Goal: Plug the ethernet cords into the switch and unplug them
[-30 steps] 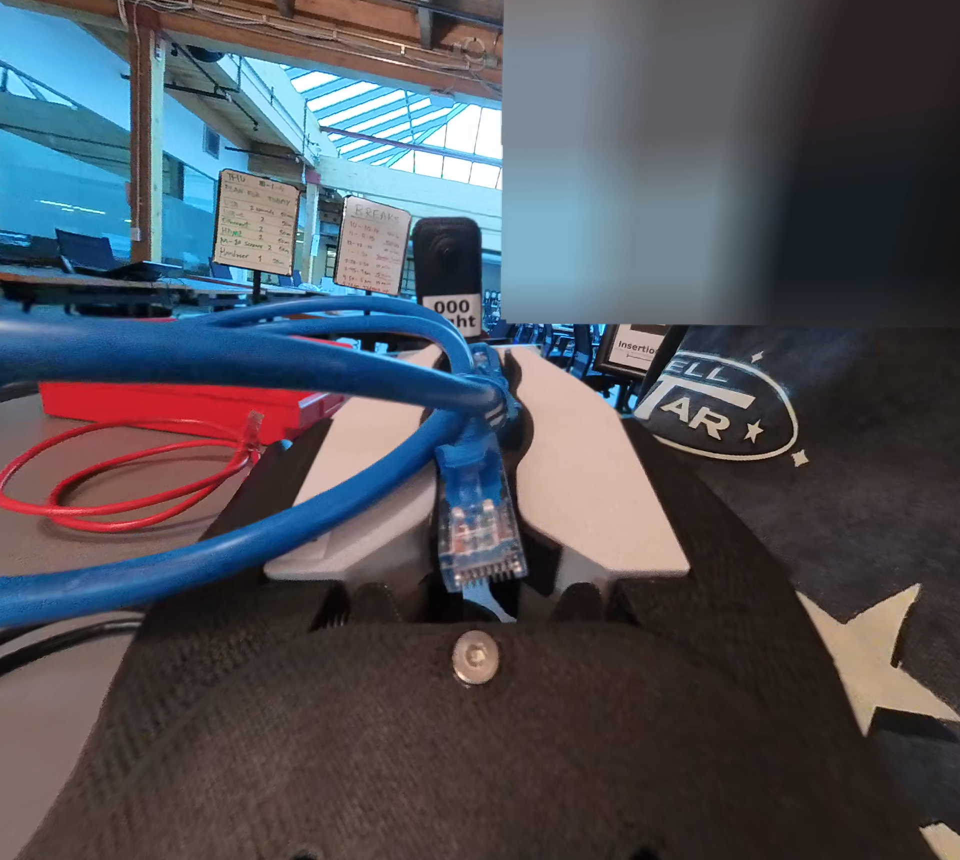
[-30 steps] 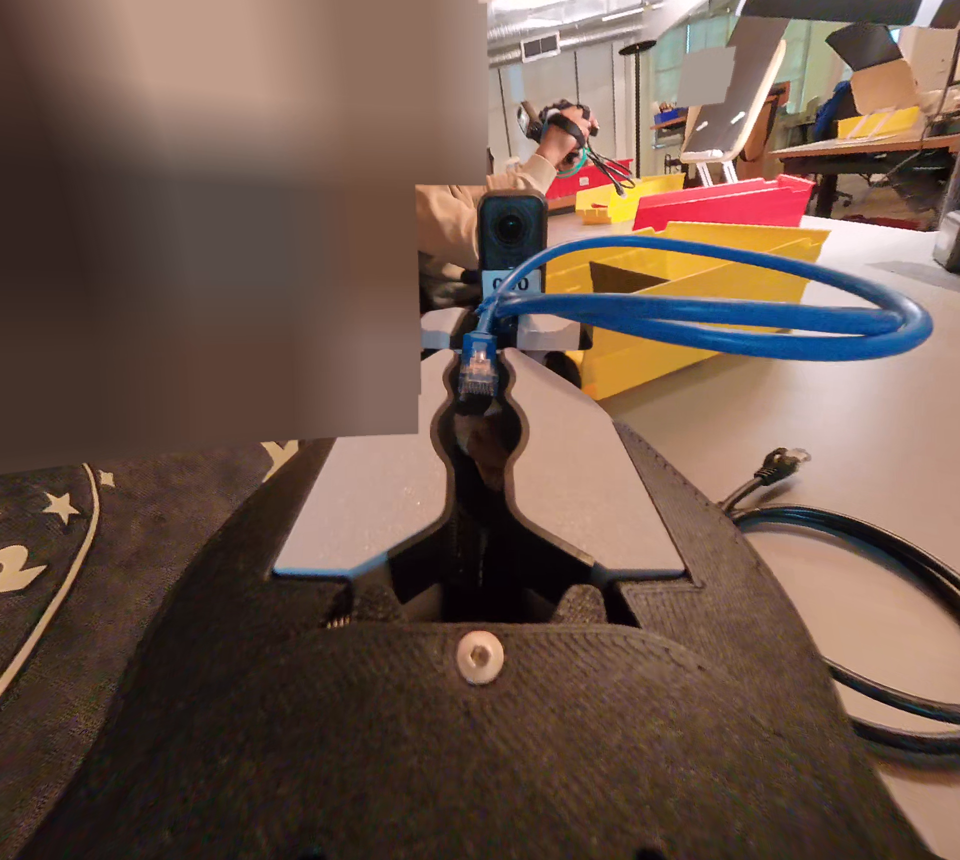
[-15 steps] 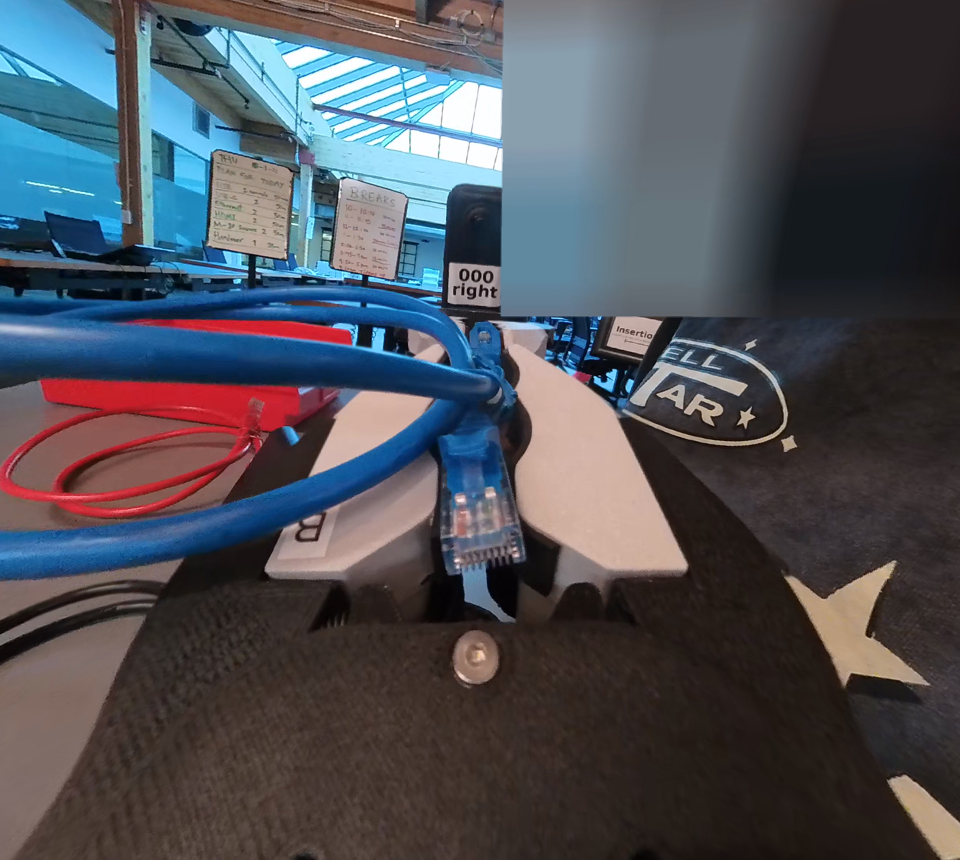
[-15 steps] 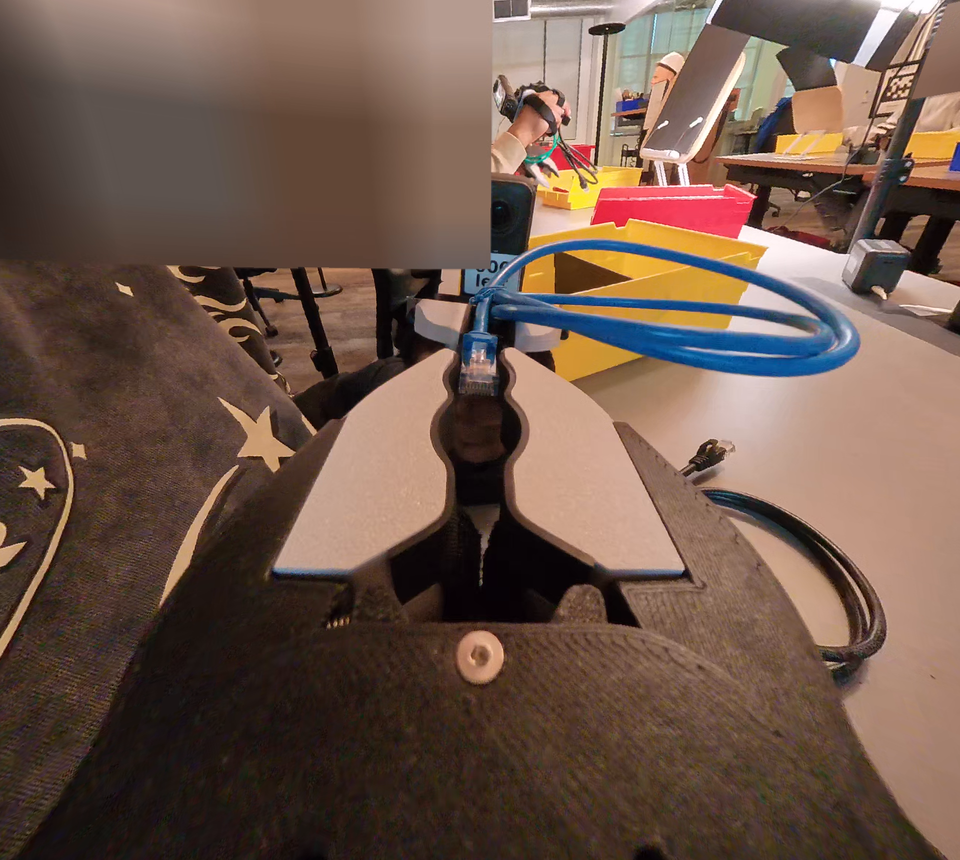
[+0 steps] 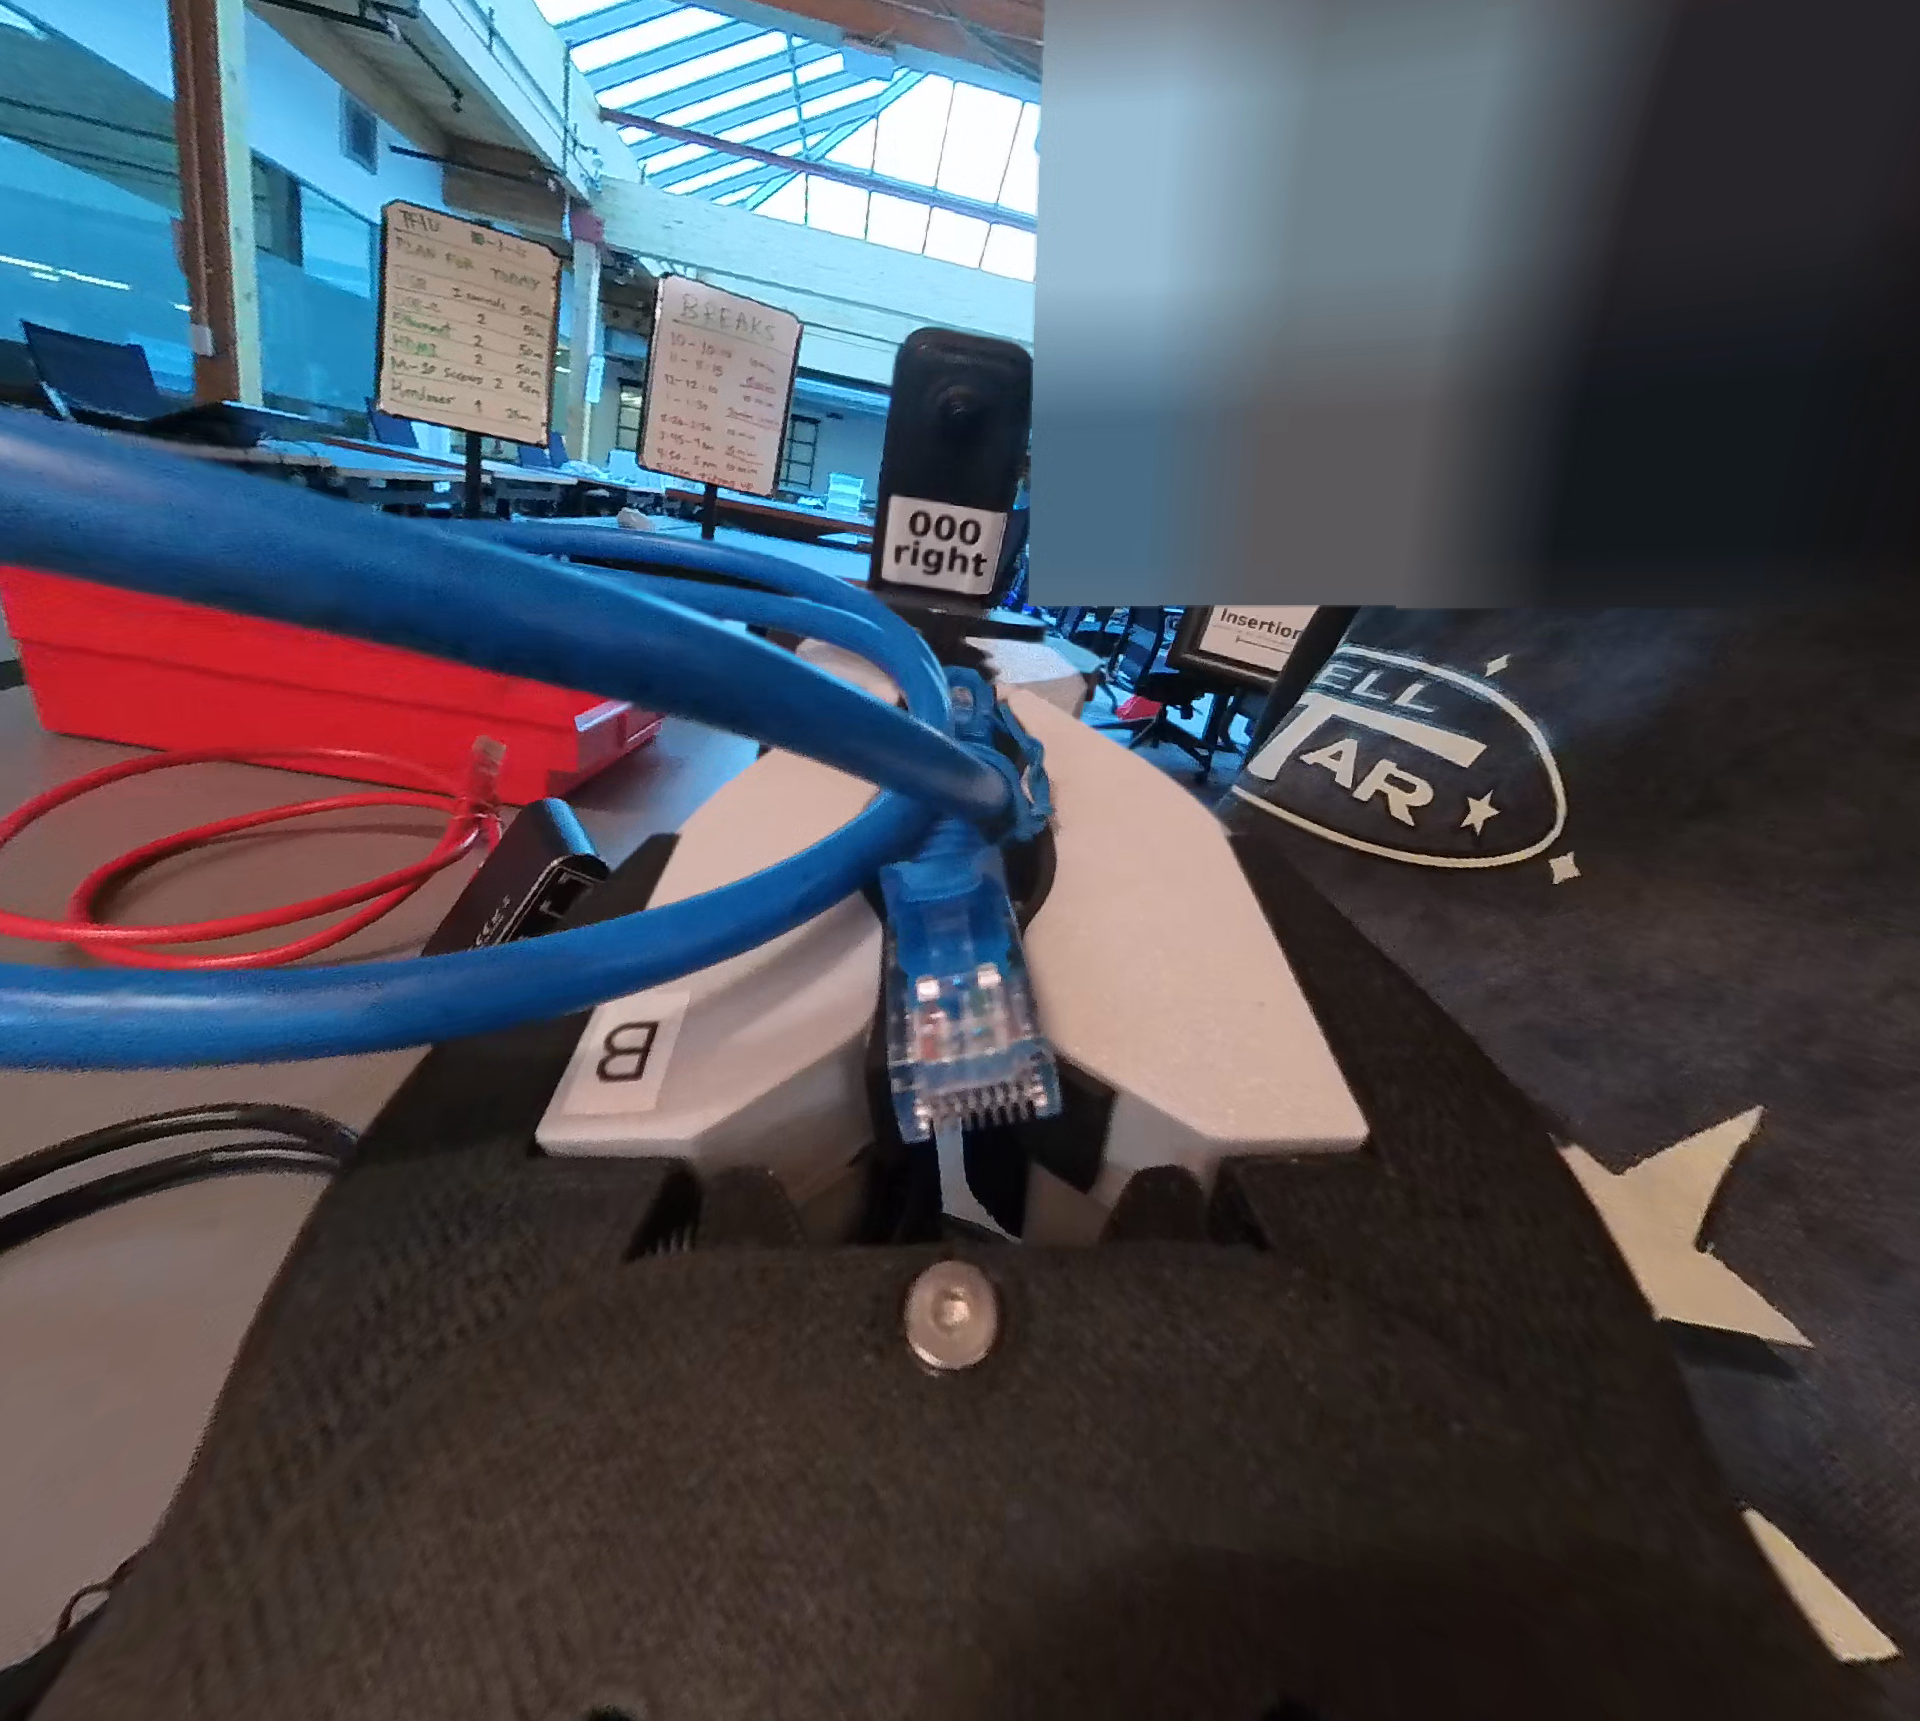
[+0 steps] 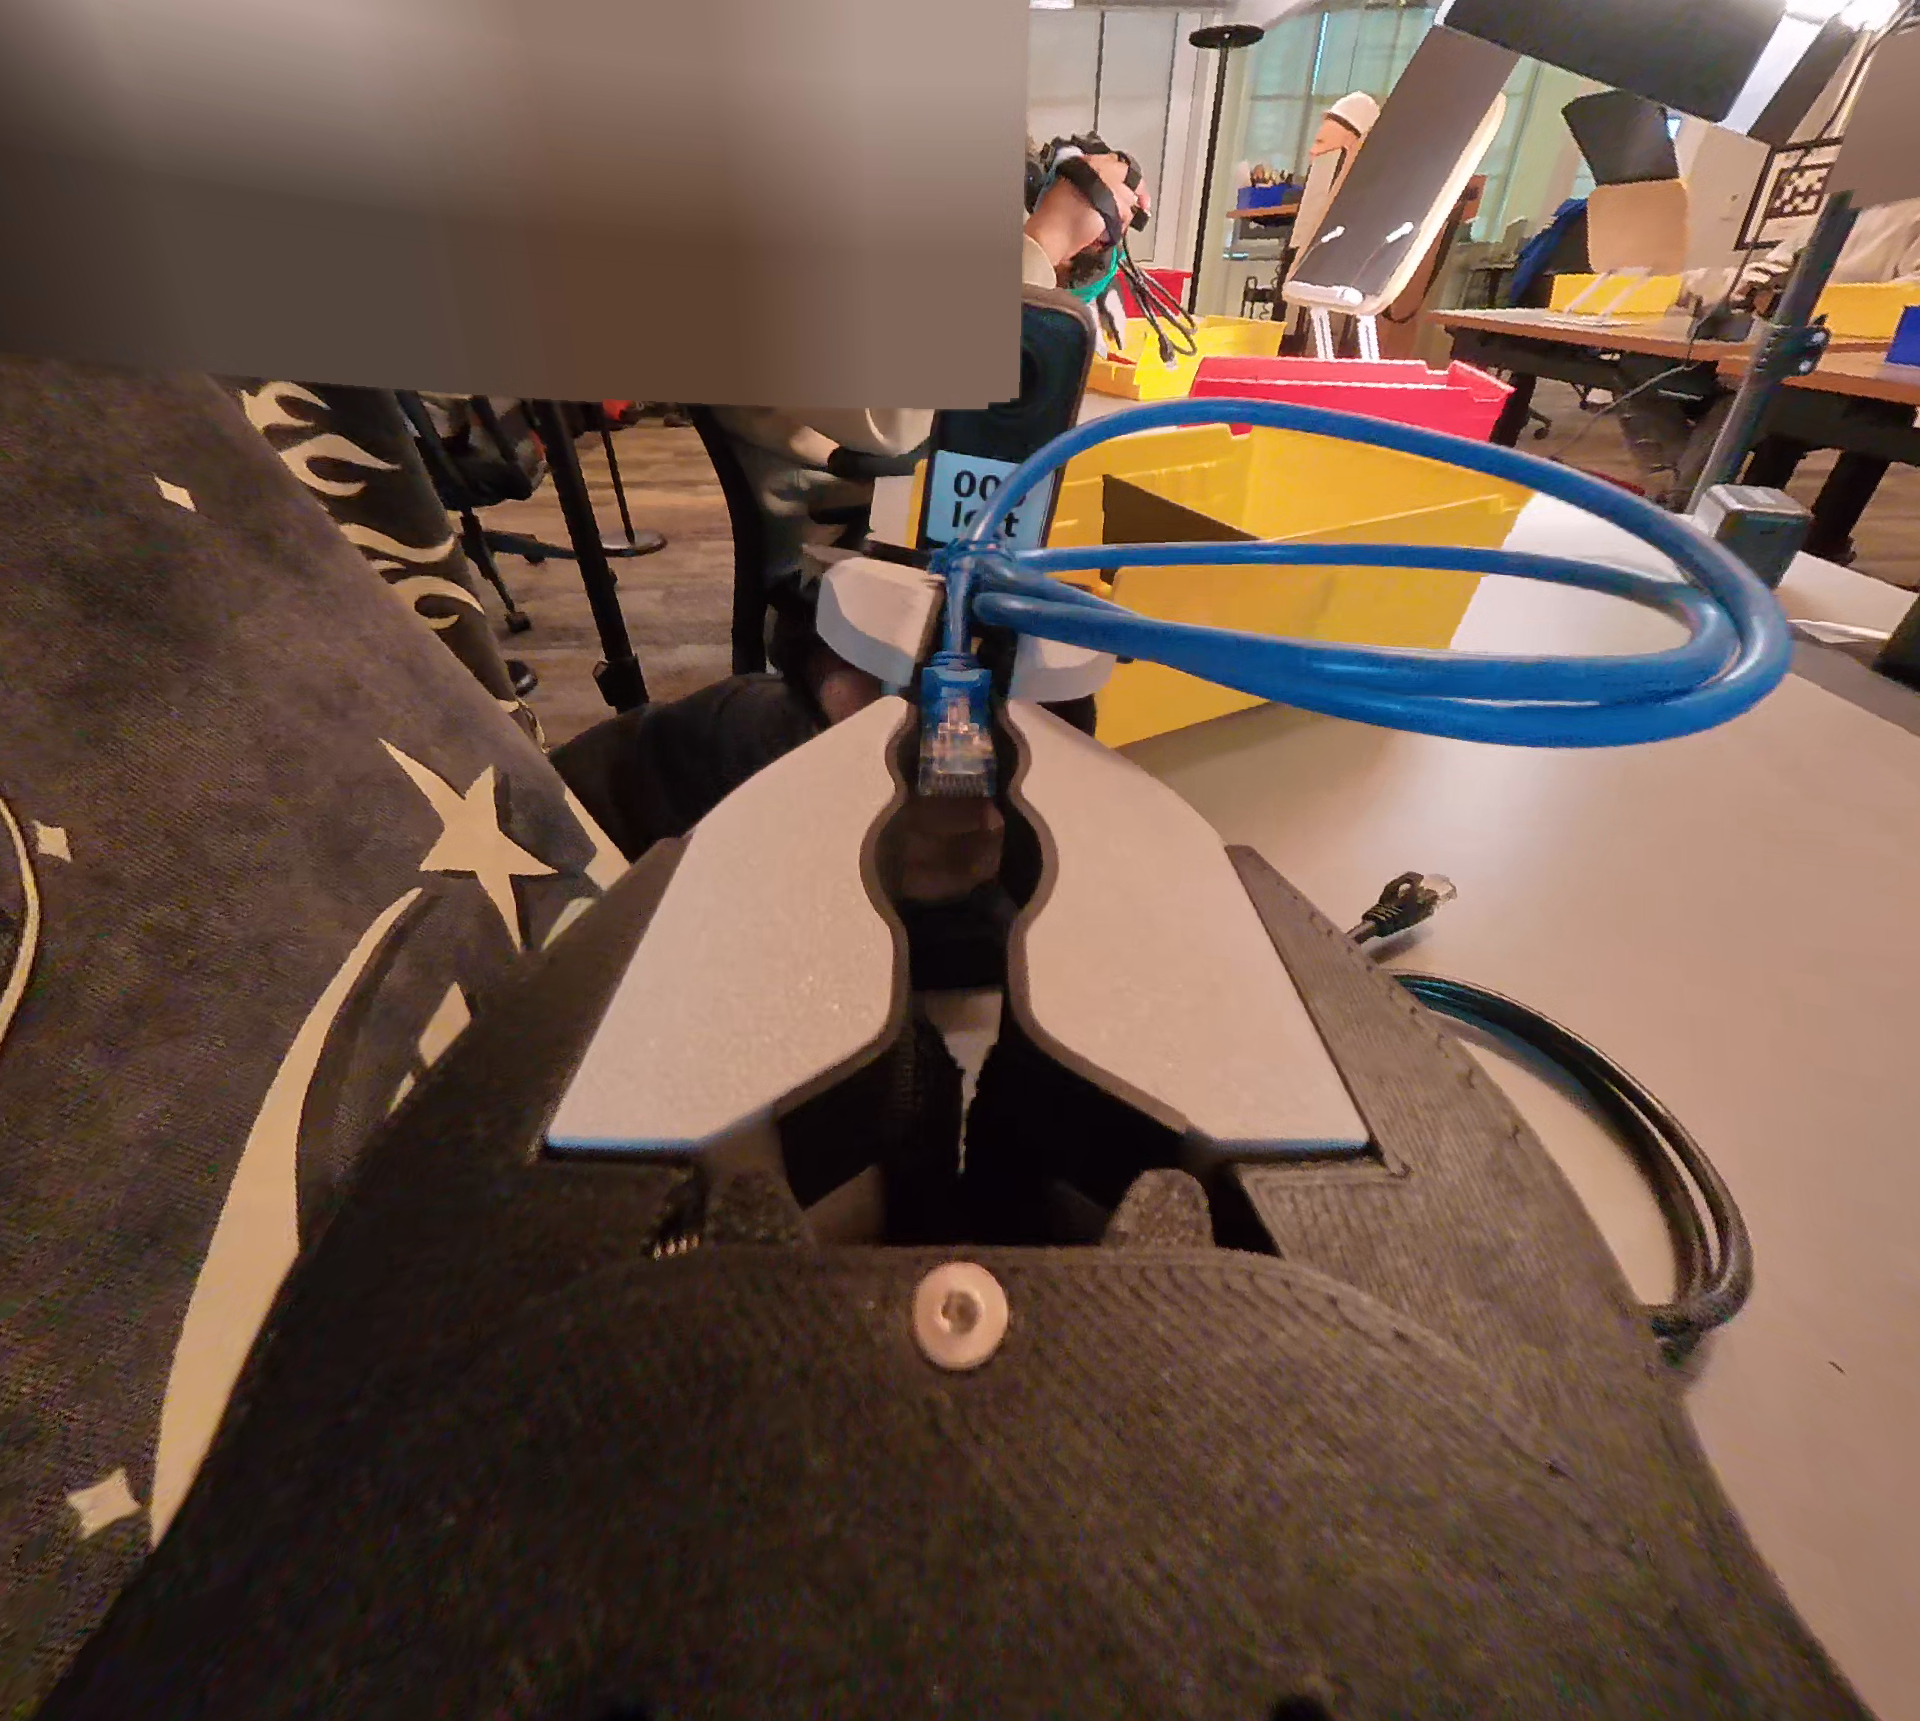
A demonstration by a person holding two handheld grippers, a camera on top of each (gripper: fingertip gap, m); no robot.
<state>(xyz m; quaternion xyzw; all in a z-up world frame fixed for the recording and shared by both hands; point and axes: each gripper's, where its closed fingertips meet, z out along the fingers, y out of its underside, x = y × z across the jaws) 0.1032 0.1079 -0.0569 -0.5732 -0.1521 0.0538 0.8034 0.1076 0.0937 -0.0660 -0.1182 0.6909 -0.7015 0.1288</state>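
A blue ethernet cord (image 5: 436, 611) is held at both ends, and its loop hangs in the air to one side (image 6: 1455, 663). My left gripper (image 5: 1003, 788) is shut on the cord just behind one plug (image 5: 971, 1017), which points back at the camera. My right gripper (image 6: 954, 736) is shut on the other blue plug (image 6: 951, 726). The two grippers face each other tip to tip. The black switch (image 5: 520, 892) lies on the table left of my left gripper, partly hidden by the cord.
A red cord (image 5: 260, 871) and a red bin (image 5: 260, 684) lie beyond the switch. Black cables (image 5: 156, 1162) are at the left. A yellow bin (image 6: 1299, 549) and a black cord with plug (image 6: 1403, 902) are right of my right gripper. A person's dark starred shirt (image 6: 260, 788) is close. Only a small space, under 4 cm, lies between the two pairs of fingers.
Both grippers keep their hold on the blue cord and have swung together. The black switch has come into the left wrist view, and the cord's loop has shifted.
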